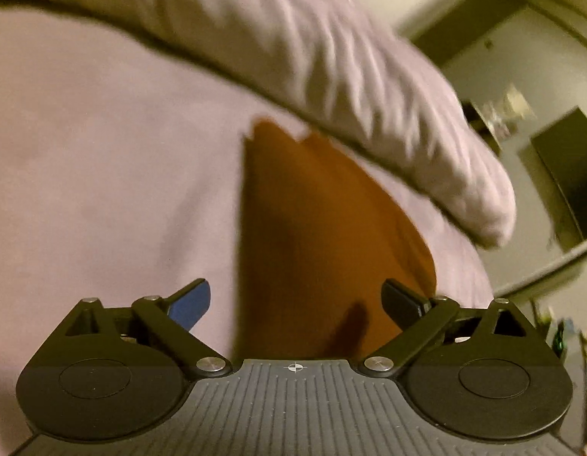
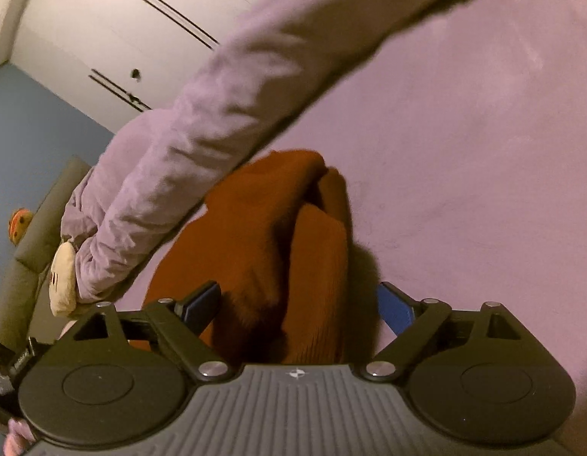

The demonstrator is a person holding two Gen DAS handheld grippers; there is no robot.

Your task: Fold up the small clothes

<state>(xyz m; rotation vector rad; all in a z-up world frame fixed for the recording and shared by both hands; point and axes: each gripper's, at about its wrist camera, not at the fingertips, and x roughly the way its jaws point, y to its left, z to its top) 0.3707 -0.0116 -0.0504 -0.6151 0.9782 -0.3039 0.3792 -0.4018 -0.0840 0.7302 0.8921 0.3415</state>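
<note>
Both grippers fill the bottom of their own views, each with its 2 fingers spread wide and nothing pinched between them. From the left wrist, the left gripper (image 1: 295, 304) hangs over an orange-brown garment (image 1: 312, 235) that lies on a pale lilac sheet (image 1: 103, 190); its blue-padded finger (image 1: 191, 304) sits over bare sheet off the garment's straight left edge, and the black finger (image 1: 402, 304) sits over the garment's right side, neither pad pressing the cloth. The garment tapers toward a notched far end that slips under a wrinkled lilac pillow (image 1: 331, 76), which runs diagonally across the top of the view. Blurred furniture shows at the right edge, too smeared to identify. From the right wrist, the right gripper (image 2: 297, 306) hovers over the same garment (image 2: 263, 228), which here looks bunched and doubled over itself in thick folds, with a dark shadow on its right. Its left finger (image 2: 200, 304) is over the garment's edge and its right finger (image 2: 394, 309) is over sheet (image 2: 464, 152) just beside the cloth. A pillow (image 2: 202, 144) crosses the view diagonally, touching the garment's far end. A small cream soft toy (image 2: 63, 273) lies at the pillow's lower end.
</note>
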